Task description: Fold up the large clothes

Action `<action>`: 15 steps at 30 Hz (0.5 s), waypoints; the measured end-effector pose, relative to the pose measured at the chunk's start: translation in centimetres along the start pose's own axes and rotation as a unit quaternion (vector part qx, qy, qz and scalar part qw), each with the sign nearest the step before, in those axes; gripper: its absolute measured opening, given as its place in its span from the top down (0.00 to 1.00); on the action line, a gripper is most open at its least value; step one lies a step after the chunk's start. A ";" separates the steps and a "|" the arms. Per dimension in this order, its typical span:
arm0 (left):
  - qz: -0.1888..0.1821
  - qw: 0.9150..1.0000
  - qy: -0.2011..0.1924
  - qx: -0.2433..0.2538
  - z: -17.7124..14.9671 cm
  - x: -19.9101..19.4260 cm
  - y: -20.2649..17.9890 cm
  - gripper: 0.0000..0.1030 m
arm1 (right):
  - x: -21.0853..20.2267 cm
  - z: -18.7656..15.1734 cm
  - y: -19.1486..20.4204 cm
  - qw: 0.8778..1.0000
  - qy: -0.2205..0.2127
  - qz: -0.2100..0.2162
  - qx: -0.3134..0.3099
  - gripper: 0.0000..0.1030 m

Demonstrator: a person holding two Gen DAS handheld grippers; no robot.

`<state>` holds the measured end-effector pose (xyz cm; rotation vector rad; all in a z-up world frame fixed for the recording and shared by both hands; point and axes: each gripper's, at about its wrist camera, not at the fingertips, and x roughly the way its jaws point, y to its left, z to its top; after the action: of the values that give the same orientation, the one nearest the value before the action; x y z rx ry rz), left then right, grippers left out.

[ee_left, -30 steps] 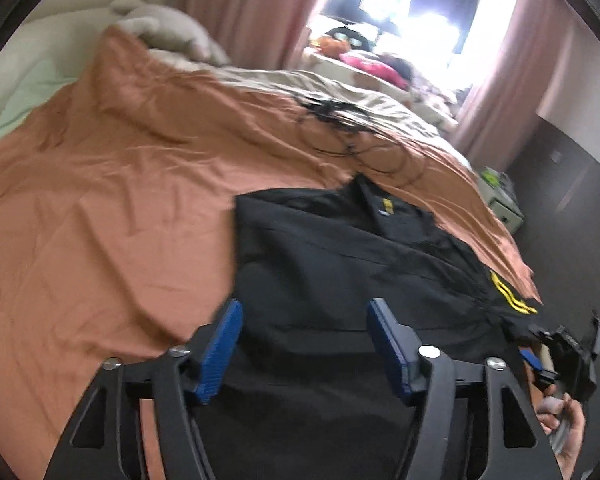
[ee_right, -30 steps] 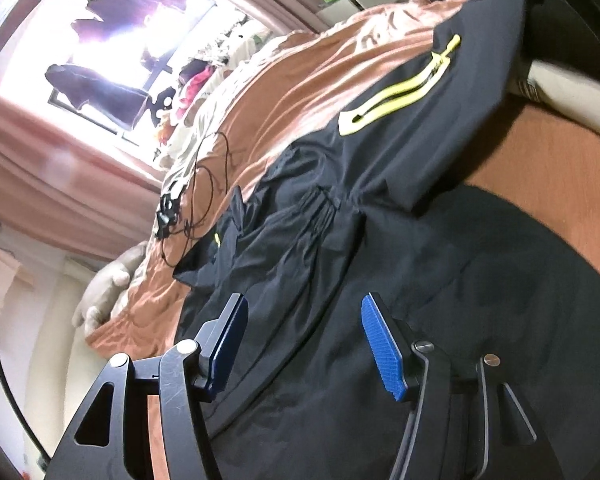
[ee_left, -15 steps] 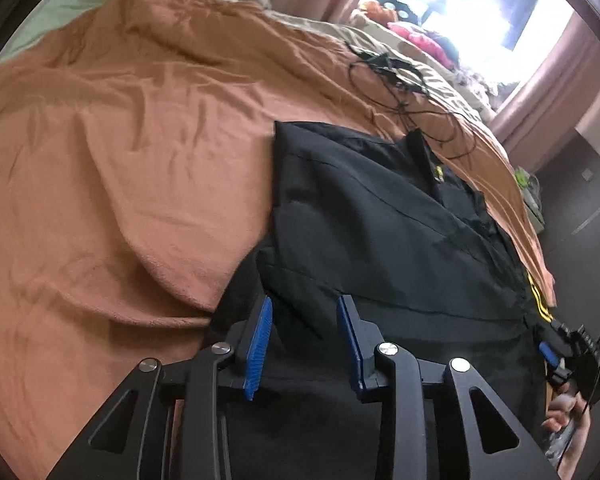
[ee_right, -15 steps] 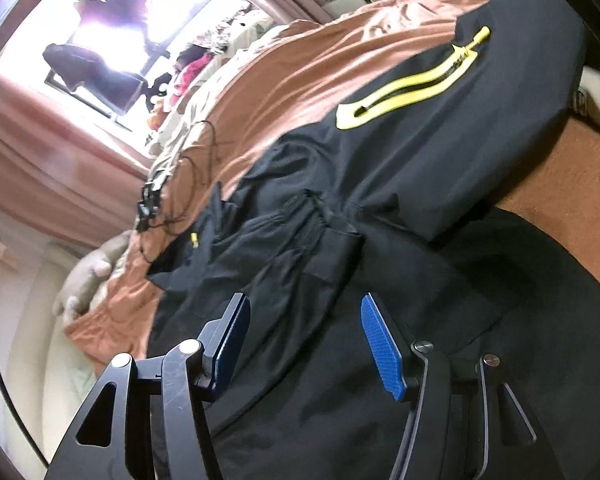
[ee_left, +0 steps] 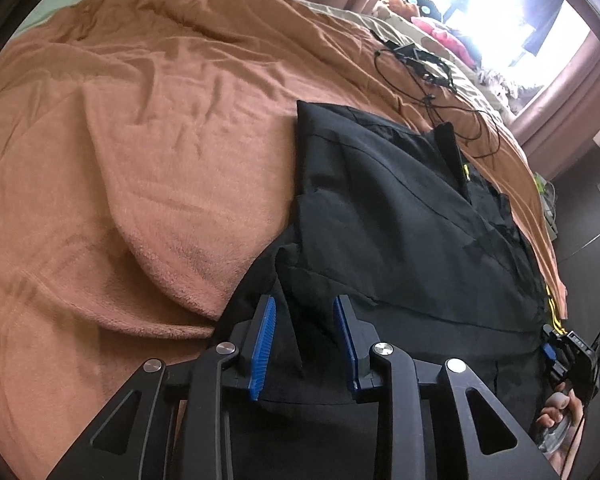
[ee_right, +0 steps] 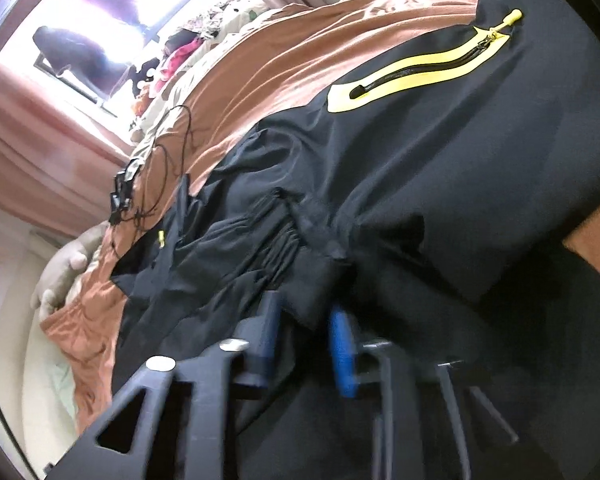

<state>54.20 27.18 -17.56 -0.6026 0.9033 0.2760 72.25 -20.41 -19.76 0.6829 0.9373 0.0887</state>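
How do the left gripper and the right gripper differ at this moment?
The left gripper appears sharp, the right gripper blurred. The left stands near the black jacket's edge by the orange blanket, the right inside dark cloth. Both have blue pads, part-closed around a jacket fold.

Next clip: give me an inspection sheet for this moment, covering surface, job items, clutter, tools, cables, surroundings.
Surface: bed covered by a wrinkled orange-brown blanket.
Job's things: black jacket spread on the blanket; yellow-trimmed zipper pocket facing up.
Clutter: grey plush toy at the far end; colourful soft items heaped by the window.
Tools: left tool partly closed around a raised fold at the jacket's edge, not clearly pinching; right tool motion-blurred, narrowed over bunched fabric, grip unclear.
Cables: black wires looped on the blanket beyond the jacket.
Surroundings: pink curtains, bright window.
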 end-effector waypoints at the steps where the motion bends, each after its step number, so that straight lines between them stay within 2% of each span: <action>1: 0.002 1.000 0.001 0.001 -0.1 0.0 0.0 0.69 | 0.1 0.1 0.0 1.000 0.001 0.000 -0.001 0.89; 8: -0.002 1.000 0.001 0.003 -0.2 -0.3 -0.1 0.70 | -1.0 -0.5 0.0 1.000 -0.003 -0.017 -0.005 0.90; 10: -0.005 1.000 -0.001 -0.003 0.0 -0.6 0.0 0.70 | -1.6 -0.5 -0.1 1.000 -0.001 -0.022 -0.005 0.87; 11: -0.004 1.000 -0.002 -0.003 0.1 -0.6 0.0 0.70 | -1.9 -0.5 -0.1 1.000 -0.001 -0.023 -0.005 0.81; 12: -0.004 1.000 -0.005 -0.003 0.1 -0.9 -0.1 0.70 | -2.6 -0.4 -0.2 1.000 -0.001 -0.021 -0.006 0.68; 14: -0.012 1.000 -0.007 -0.003 0.3 -1.3 -0.2 0.69 | -4.4 -0.1 -0.2 1.000 -0.016 -0.017 -0.011 0.53; 15: -0.018 1.000 -0.009 -0.003 0.4 -1.7 -0.2 0.68 | -5.8 0.1 -0.2 0.999 -0.034 -0.022 -0.015 0.52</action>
<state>53.56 27.29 -15.96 -0.6200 0.8745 0.2509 68.72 -22.68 -15.73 0.6333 0.8837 0.0415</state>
